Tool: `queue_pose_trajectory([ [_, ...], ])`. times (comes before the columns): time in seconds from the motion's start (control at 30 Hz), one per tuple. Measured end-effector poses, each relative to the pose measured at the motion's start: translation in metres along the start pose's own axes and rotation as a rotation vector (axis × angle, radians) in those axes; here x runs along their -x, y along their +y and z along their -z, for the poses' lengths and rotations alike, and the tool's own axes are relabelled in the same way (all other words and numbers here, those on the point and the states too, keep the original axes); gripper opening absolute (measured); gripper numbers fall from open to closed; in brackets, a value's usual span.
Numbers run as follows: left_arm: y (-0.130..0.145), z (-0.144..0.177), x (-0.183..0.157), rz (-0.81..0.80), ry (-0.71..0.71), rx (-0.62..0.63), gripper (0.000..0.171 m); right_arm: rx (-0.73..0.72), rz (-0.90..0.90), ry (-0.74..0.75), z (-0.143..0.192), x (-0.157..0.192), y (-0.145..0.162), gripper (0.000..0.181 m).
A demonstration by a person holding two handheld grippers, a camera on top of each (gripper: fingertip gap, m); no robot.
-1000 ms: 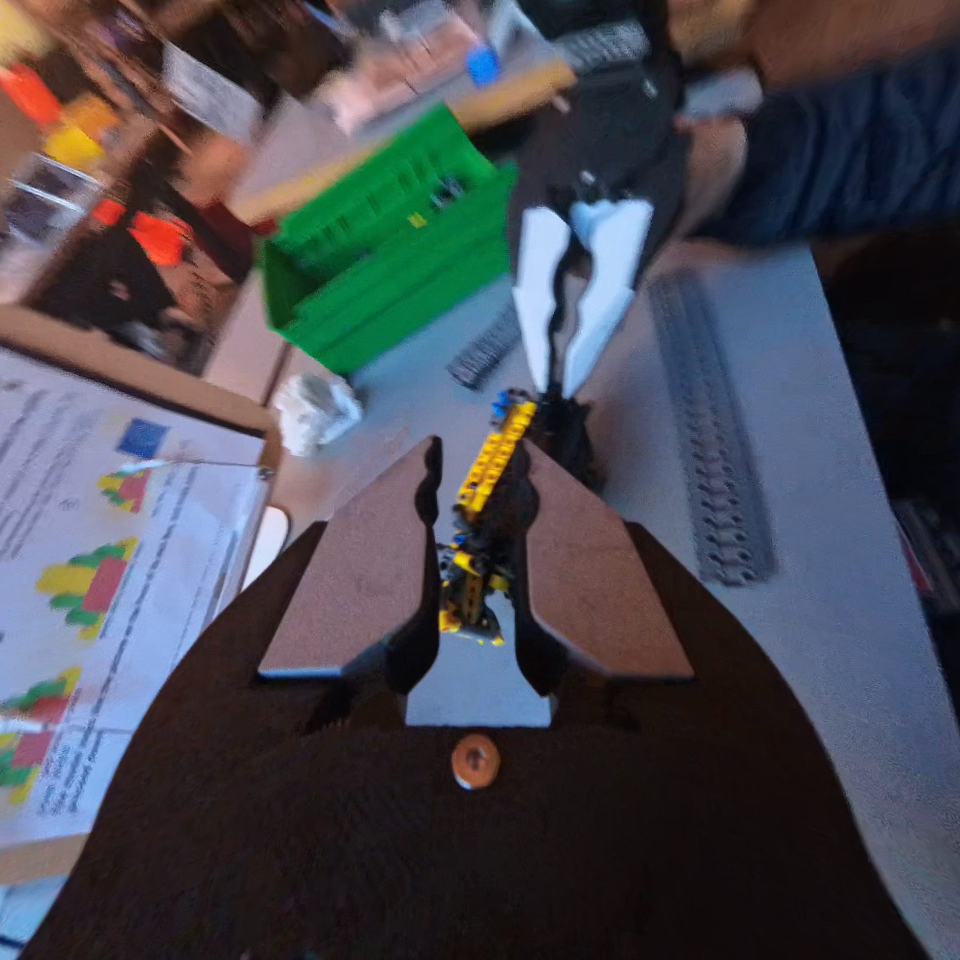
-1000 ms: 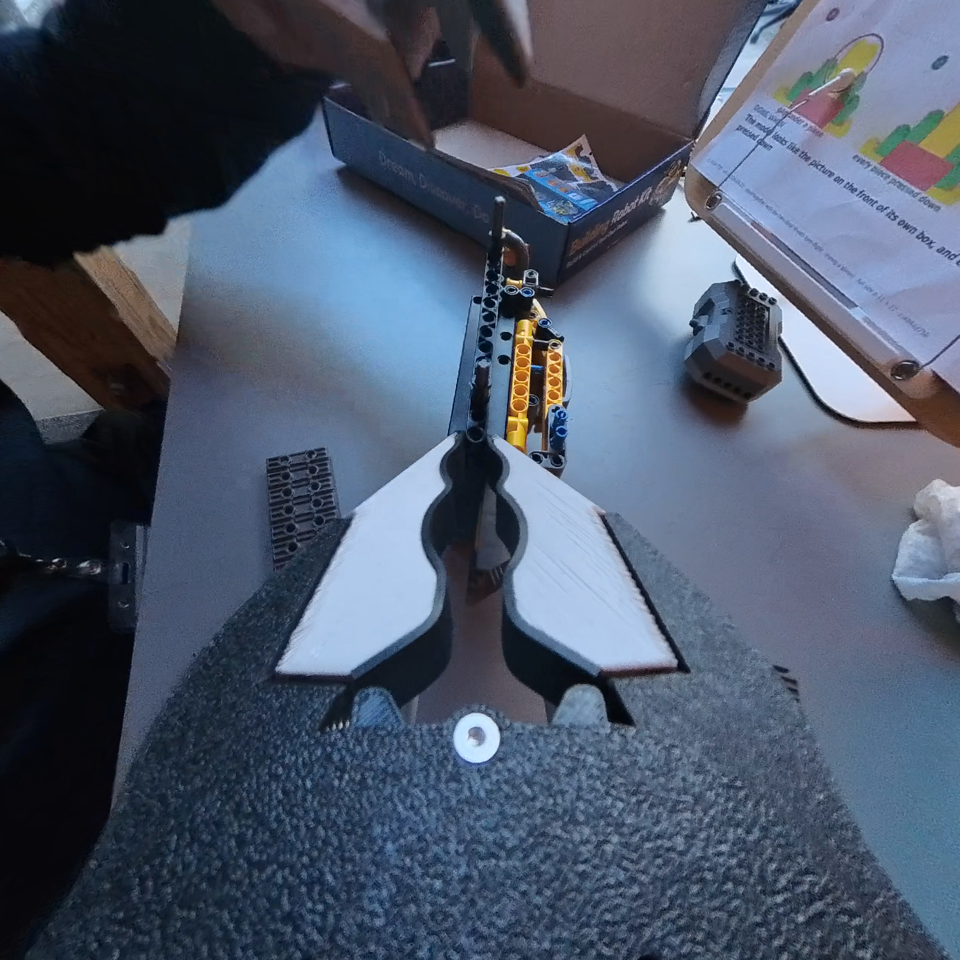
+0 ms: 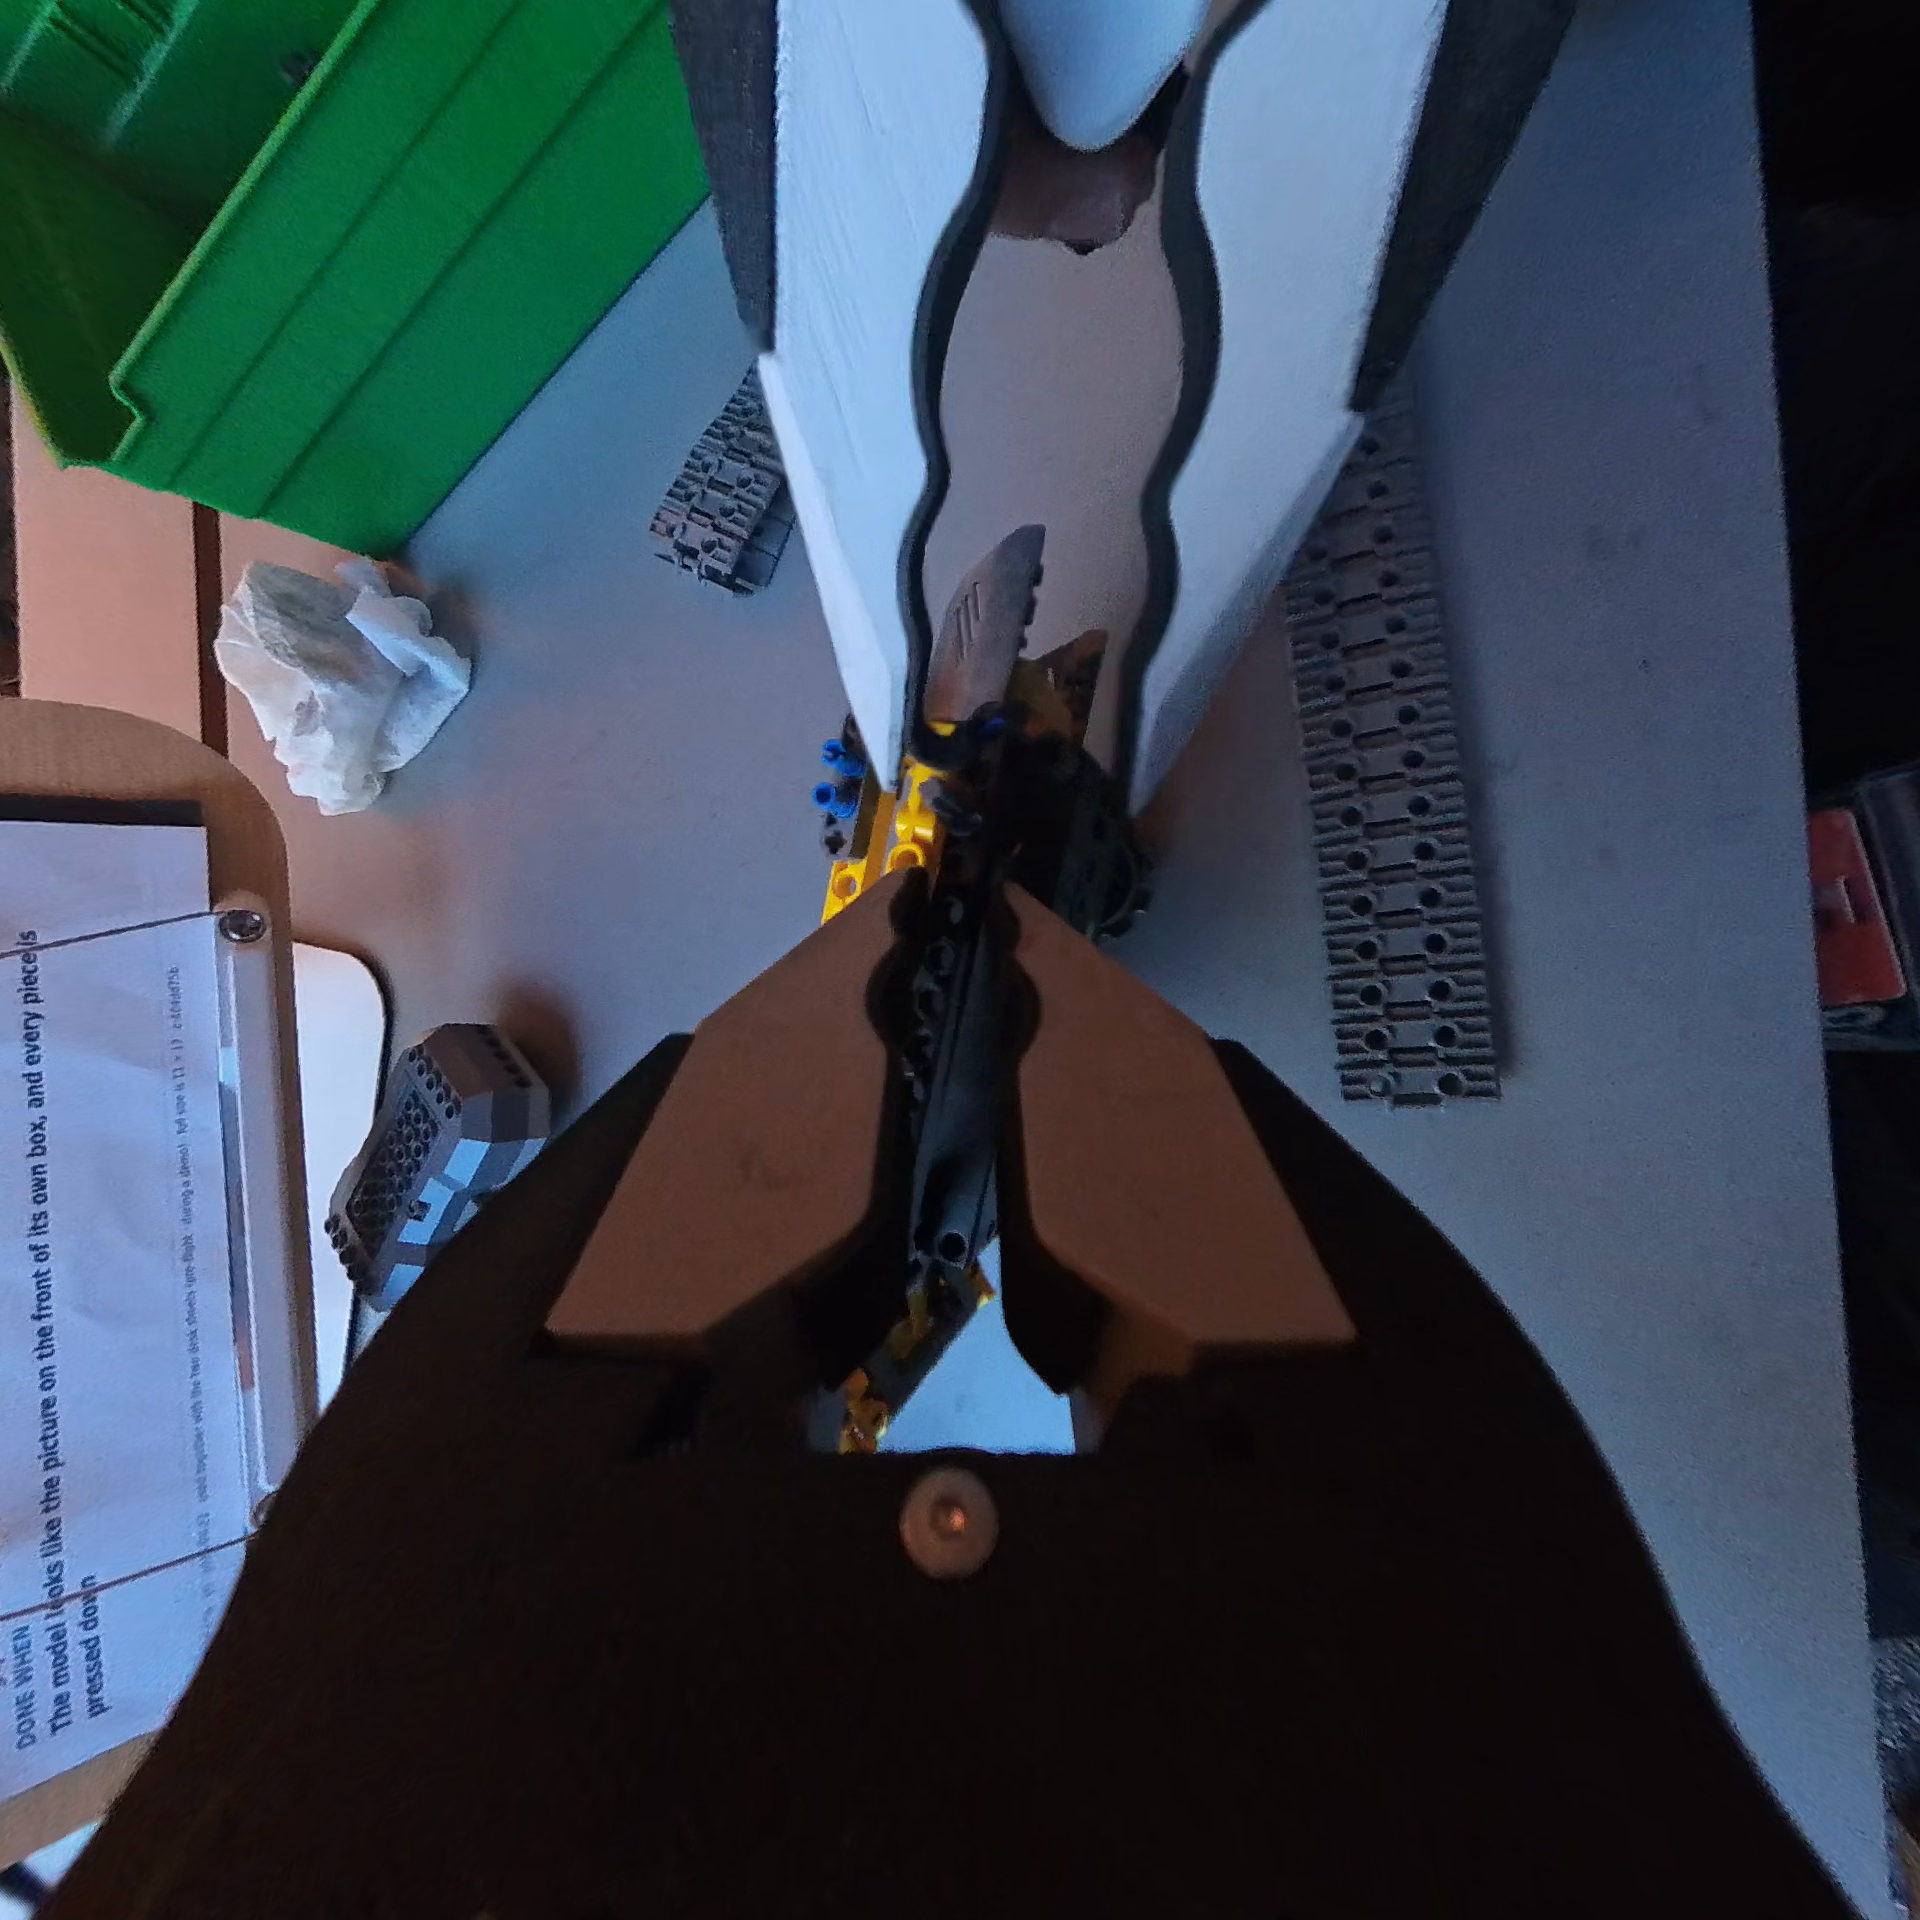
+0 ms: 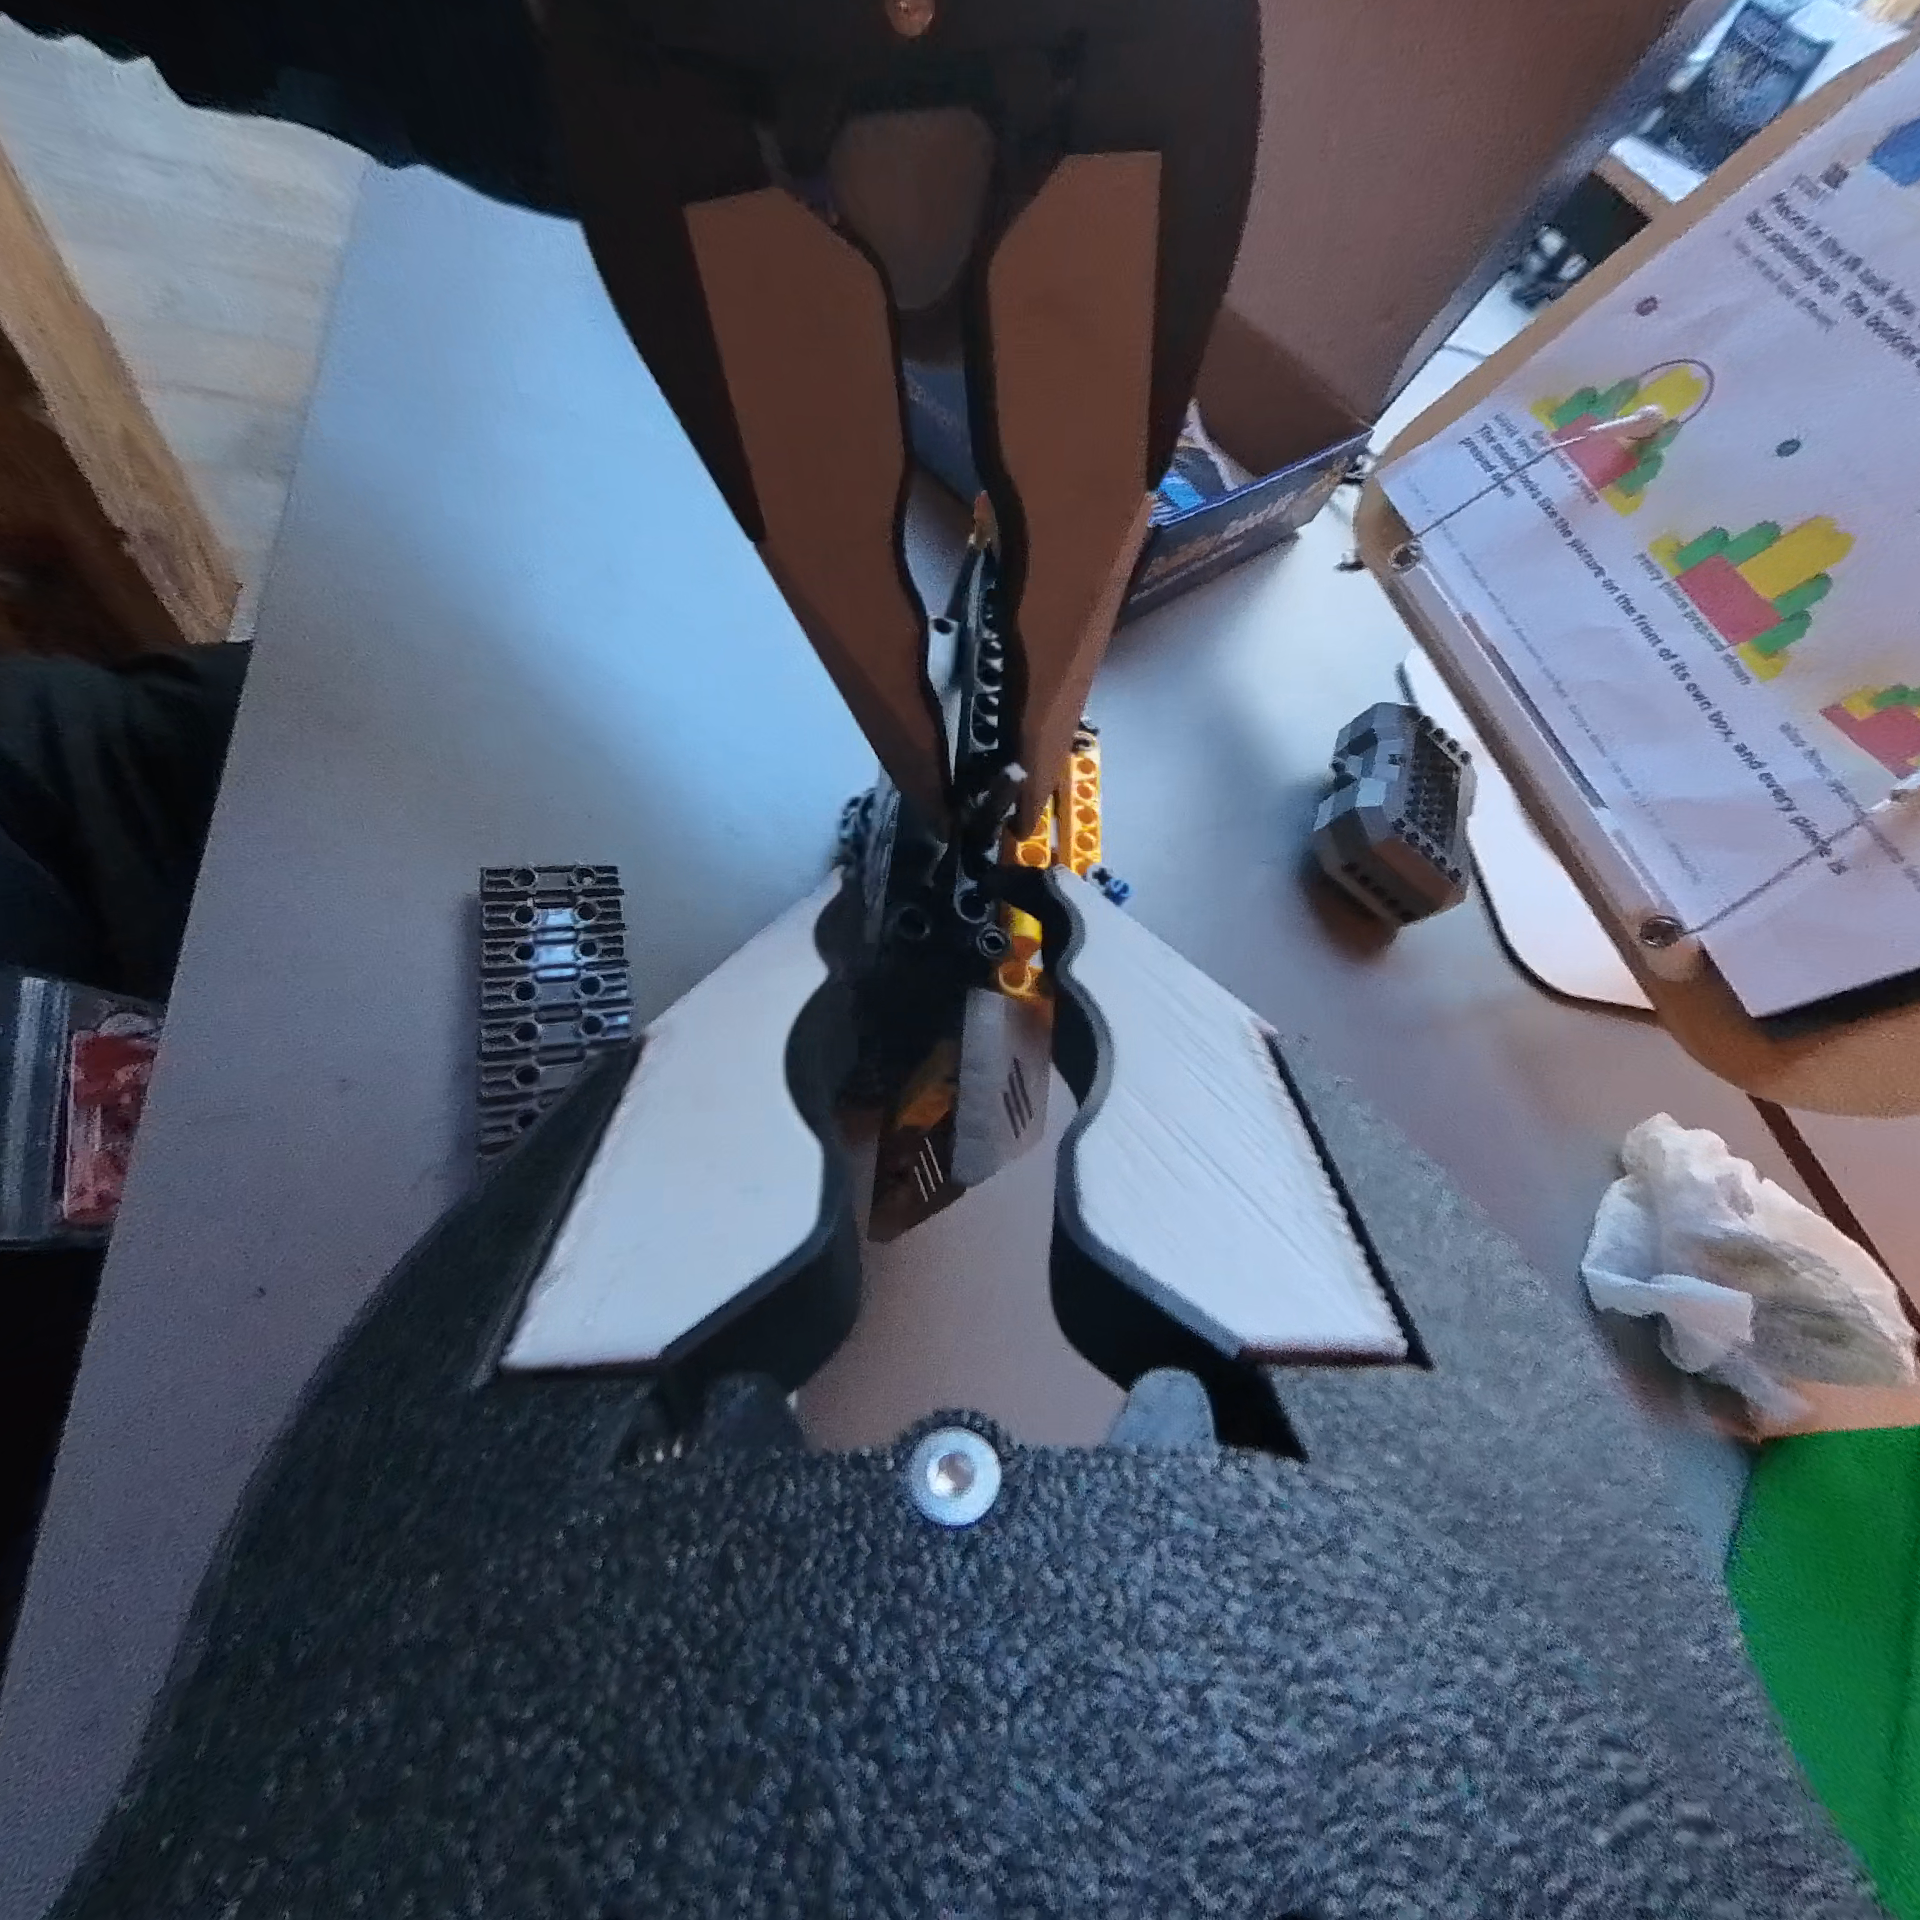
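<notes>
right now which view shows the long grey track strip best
The left wrist view: the long grey track strip lies whole on the table, right of the right gripper. The right wrist view does not show it, only a shorter track piece.

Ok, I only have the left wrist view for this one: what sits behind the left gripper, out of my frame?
Observer: A cardboard box with a blue front stands on the table just behind the left gripper, which is shut on the brick model.
Operator: And the sheet on the board, is it only writing?
Observer: No, the sheet also carries pictures of red, yellow and green brick stacks.
Operator: The short track strip is half hidden for me.
Observer: The short track strip lies flat beside the right gripper, apart from the model.
</notes>
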State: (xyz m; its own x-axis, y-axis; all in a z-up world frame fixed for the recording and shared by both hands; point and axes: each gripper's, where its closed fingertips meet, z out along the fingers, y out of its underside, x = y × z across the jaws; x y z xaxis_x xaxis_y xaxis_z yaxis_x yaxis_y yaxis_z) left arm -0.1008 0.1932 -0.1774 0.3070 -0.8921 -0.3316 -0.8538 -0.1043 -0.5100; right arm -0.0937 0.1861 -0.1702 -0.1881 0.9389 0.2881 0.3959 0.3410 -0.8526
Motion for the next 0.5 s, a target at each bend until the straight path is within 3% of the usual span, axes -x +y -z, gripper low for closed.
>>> queue_pose_trajectory([
  [0.07,0.0,-0.001,-0.004,0.009,0.02,-0.009,0.009,0.029,-0.007,-0.038,-0.006,0.005,0.004,0.04],
  [0.17,0.001,-0.001,-0.002,-0.022,-0.017,0.003,0.009,0.083,0.015,-0.001,-0.012,-0.001,0.009,0.03],
  [0.5,0.0,0.003,-0.005,-0.019,-0.115,-0.069,0.008,0.197,0.208,0.031,-0.013,0.004,0.009,0.029],
])
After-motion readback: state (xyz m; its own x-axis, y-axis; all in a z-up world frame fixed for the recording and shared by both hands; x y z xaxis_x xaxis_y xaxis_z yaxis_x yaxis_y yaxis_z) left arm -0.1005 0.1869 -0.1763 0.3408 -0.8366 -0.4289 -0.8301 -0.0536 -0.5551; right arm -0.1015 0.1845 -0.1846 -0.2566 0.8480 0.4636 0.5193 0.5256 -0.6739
